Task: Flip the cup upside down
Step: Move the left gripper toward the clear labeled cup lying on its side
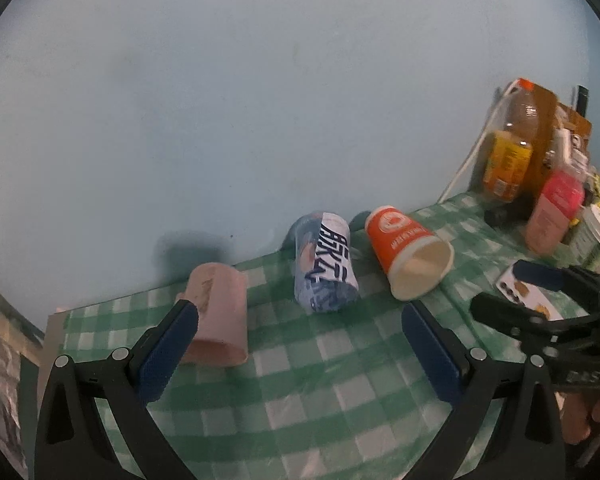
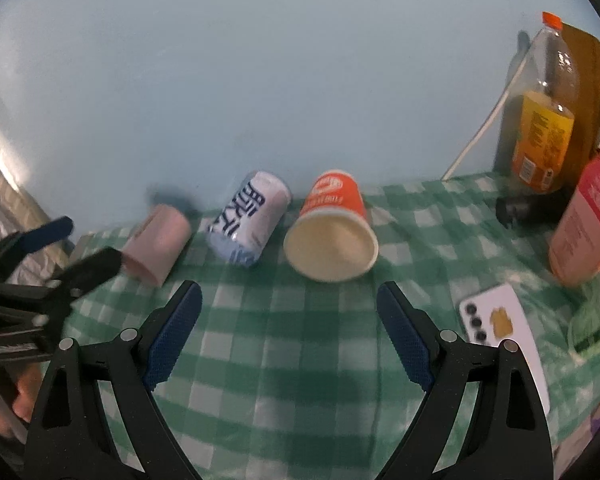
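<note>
Three cups lie on their sides on a green checked tablecloth (image 1: pixel 300 380) by a pale blue wall. A pink cup (image 1: pixel 220 316) is at the left, a blue-and-white printed cup (image 1: pixel 326 266) in the middle, an orange paper cup (image 1: pixel 408 254) at the right with its mouth toward me. My left gripper (image 1: pixel 300 336) is open and empty, its left finger just in front of the pink cup. My right gripper (image 2: pixel 288 320) is open and empty, a little short of the orange cup (image 2: pixel 332 228). The pink cup (image 2: pixel 158 244) and printed cup (image 2: pixel 248 220) lie to its left.
A tall bottle with a yellow label (image 2: pixel 544 128), a pink carton (image 2: pixel 584 224), a dark round object (image 2: pixel 516 208) and a white cable (image 2: pixel 480 132) crowd the back right. A white phone (image 2: pixel 504 328) lies flat at the right. The table's left edge (image 1: pixel 54 332) is near the pink cup.
</note>
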`<action>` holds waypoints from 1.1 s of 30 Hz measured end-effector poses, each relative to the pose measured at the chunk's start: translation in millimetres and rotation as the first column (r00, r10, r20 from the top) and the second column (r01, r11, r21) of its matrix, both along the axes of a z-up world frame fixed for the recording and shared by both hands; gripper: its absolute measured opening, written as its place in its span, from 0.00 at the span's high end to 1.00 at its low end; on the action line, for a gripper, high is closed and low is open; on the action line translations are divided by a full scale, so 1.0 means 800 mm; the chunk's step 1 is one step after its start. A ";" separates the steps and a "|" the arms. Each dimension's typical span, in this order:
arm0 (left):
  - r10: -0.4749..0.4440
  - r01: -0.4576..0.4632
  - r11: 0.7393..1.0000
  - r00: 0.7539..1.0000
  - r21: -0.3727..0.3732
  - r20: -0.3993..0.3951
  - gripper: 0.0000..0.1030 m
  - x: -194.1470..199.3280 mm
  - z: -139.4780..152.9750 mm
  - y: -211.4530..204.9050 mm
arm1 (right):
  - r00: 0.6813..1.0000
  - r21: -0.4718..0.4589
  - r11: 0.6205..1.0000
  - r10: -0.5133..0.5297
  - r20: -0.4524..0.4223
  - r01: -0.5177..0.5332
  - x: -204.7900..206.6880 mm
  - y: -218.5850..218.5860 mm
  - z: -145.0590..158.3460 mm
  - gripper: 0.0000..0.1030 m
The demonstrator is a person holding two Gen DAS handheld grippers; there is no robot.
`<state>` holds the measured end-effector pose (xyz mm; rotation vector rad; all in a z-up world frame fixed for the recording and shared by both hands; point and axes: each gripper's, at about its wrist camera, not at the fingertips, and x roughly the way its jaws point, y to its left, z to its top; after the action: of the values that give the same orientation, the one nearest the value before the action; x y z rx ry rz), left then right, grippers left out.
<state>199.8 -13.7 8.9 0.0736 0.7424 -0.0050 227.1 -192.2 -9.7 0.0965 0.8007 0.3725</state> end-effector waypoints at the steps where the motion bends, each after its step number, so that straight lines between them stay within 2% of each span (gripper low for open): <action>1: 0.003 -0.003 1.000 1.000 -0.004 -0.011 0.00 0.009 -0.003 0.000 | 1.000 -0.006 1.000 0.001 -0.006 -0.001 0.009 0.000 0.002 0.14; 7: 0.031 -0.037 0.997 0.996 -0.065 -0.087 0.00 0.063 -0.026 0.005 | 0.998 -0.072 0.997 -0.033 -0.049 0.029 0.051 -0.006 -0.004 0.14; 10: 0.054 -0.061 0.997 0.990 -0.051 -0.129 0.00 0.087 -0.041 0.005 | 0.995 -0.050 0.998 -0.044 -0.091 0.039 0.070 -0.016 -0.012 0.14; 12: 0.067 -0.078 0.995 0.987 -0.069 -0.149 0.00 0.098 -0.050 0.006 | 0.992 -0.020 0.998 -0.054 -0.113 0.052 0.078 -0.023 -0.017 0.14; 17: 0.047 -0.057 0.997 0.985 -0.056 -0.167 0.00 0.121 -0.065 -0.006 | 0.984 0.028 0.996 -0.078 -0.159 0.084 0.095 -0.035 -0.029 0.14; 23: 0.014 -0.015 1.000 0.980 -0.004 -0.199 0.00 0.145 -0.081 -0.030 | 0.981 0.030 0.994 -0.097 -0.171 0.103 0.102 -0.044 -0.035 0.14; 33: 0.013 -0.027 0.999 0.959 -0.043 -0.282 0.03 0.172 -0.106 -0.023 | 0.984 0.037 0.996 -0.074 -0.161 0.081 0.094 -0.042 -0.034 0.14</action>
<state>337.5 -32.0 -75.9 0.0209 1.0279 -0.0136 302.7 -225.6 -36.5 0.2001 0.9447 0.3113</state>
